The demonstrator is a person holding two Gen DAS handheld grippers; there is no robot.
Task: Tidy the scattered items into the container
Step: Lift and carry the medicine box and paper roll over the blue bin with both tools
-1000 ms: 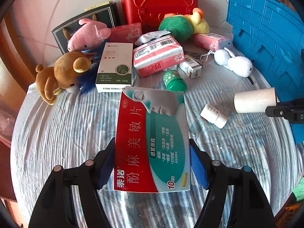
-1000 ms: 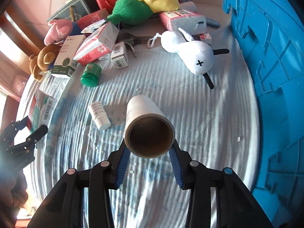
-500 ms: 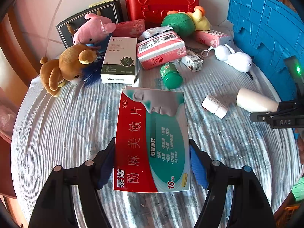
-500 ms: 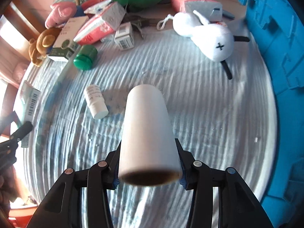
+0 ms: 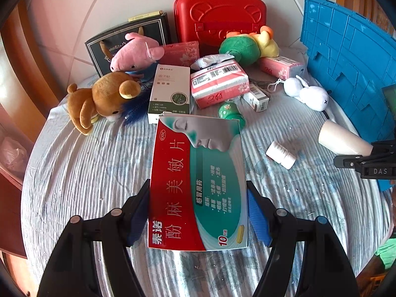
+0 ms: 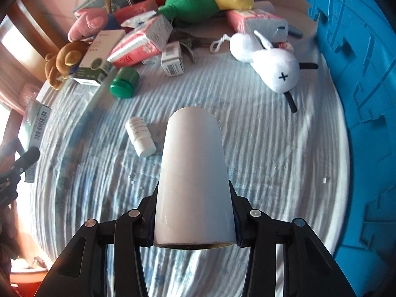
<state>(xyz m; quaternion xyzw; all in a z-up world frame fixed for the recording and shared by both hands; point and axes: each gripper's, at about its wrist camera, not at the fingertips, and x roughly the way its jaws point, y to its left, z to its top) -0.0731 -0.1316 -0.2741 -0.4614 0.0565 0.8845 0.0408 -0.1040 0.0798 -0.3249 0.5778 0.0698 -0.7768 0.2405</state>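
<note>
A red and green medicine box [image 5: 198,185] is held off the table, with my left gripper [image 5: 198,212] shut on its two long sides. My right gripper [image 6: 194,222] is shut on a white paper roll [image 6: 194,173] that points away from the camera, over the striped cloth. In the left wrist view the same roll [image 5: 344,141] sticks out of the right gripper [image 5: 366,163] at the right edge. The blue plastic container [image 6: 358,99] stands along the right side of the table. A small white bottle [image 6: 141,138] lies just left of the roll.
At the far side lie a green jar [image 5: 229,111], a small carton [image 5: 256,97], tissue packs [image 5: 217,83], a white and green box [image 5: 170,91], a white rabbit plush [image 5: 307,94], a brown bear [image 5: 99,99], a pink plush [image 5: 133,52] and a red case [image 5: 220,14].
My right gripper has tipped the roll from end-on to lengthwise and lifted it off the cloth. My left gripper has risen a little with the medicine box.
</note>
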